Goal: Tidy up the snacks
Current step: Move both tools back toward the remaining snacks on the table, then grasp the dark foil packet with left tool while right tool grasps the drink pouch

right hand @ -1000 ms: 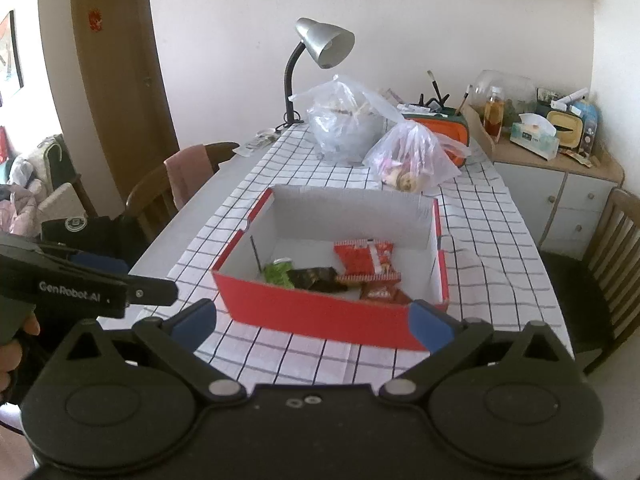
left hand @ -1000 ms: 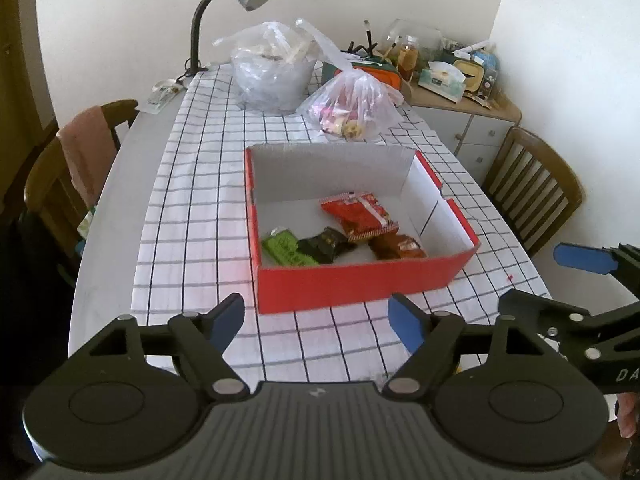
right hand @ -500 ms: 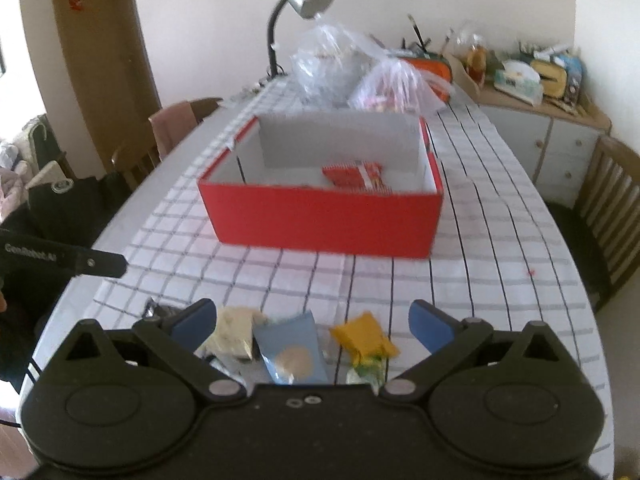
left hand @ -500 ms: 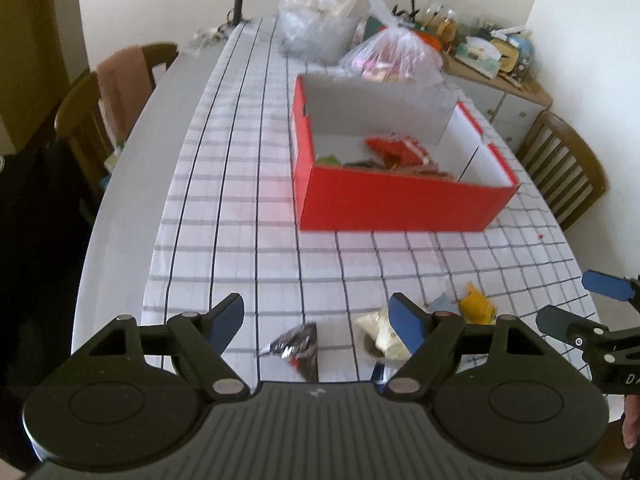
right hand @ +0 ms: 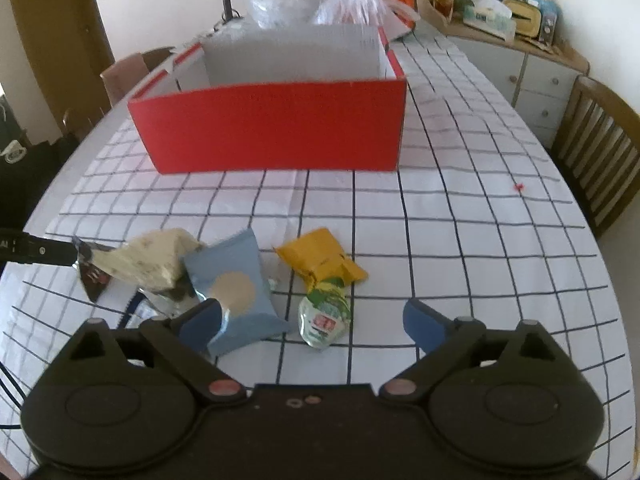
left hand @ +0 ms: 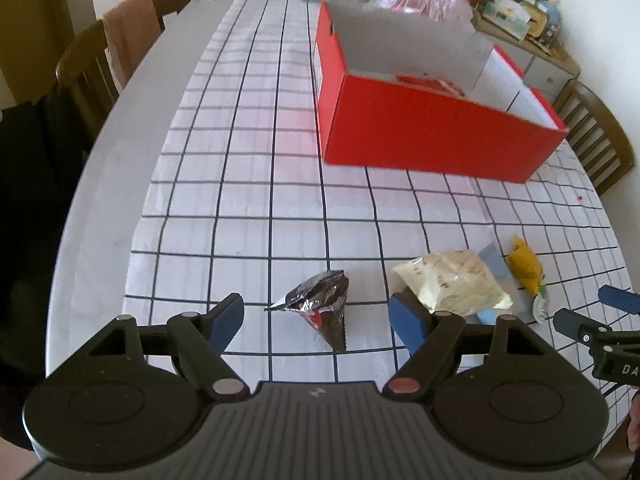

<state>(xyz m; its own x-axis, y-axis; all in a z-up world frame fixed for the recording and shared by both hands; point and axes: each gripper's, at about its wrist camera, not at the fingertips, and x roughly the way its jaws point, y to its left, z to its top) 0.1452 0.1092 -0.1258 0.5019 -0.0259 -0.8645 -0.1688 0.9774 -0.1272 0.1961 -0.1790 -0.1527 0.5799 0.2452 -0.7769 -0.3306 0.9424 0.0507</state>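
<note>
A red box (left hand: 432, 136) (right hand: 272, 124) stands mid-table with a red packet (left hand: 432, 82) showing inside. Loose snacks lie near the front edge. My left gripper (left hand: 318, 316) is open, low over a dark foil packet (left hand: 320, 300), with a pale yellow packet (left hand: 452, 284) by its right finger. My right gripper (right hand: 312, 320) is open, low over a green-white packet (right hand: 324, 316). A yellow packet (right hand: 320, 260), a blue packet (right hand: 236, 292) and the pale packet (right hand: 148, 260) lie just ahead of it.
Checked tablecloth (left hand: 256, 184) covers the table. Plastic bags (right hand: 320, 4) stand behind the box. Wooden chairs (left hand: 100, 64) (right hand: 596, 136) flank the table. A cluttered sideboard (right hand: 516, 40) is at the back right.
Both grippers have pulled back from the box and dropped low toward the front edge. The loose snacks have come into view between the fingers.
</note>
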